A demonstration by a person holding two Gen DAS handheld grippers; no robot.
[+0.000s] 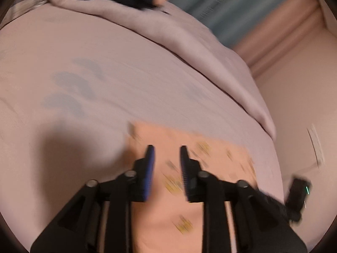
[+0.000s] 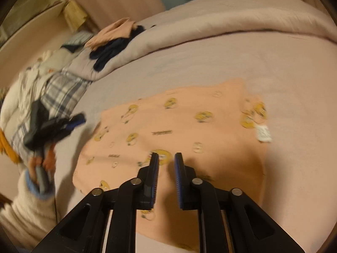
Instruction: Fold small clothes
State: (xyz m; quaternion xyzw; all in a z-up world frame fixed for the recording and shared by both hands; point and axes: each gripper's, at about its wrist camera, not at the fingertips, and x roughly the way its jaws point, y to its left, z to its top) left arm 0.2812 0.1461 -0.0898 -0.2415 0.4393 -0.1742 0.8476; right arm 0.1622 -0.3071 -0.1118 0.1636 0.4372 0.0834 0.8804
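While both views are smeared by motion blur, the main layout reads clearly. Peach garment [image 2: 179, 126], printed with yellow cartoon figures, lies spread flat on the pale bed sheet [image 2: 294, 84]; a white label [image 2: 263, 133] sits at its right edge. Right tongs [image 2: 166, 158] hover over the near middle of the garment, fingers parted by a narrow gap with nothing between them. Left tongs [image 1: 167, 149] hover over the garment's [image 1: 189, 158] left portion, fingers likewise apart and empty; whether either pair touches the cloth cannot be told. Seen from the right wrist view, the left tongs [image 2: 75, 121] appear at the far left, off the garment's edge, gripped by a hand [image 2: 42, 164] in a cream sleeve [image 2: 27, 206]. Rolled duvet [image 2: 231, 21] runs along the far side of the bed, with dark clothes [image 2: 109, 50] and a peach item [image 2: 113, 31] piled on its left end. Plaid cloth [image 2: 56, 92] lies beside that pile.
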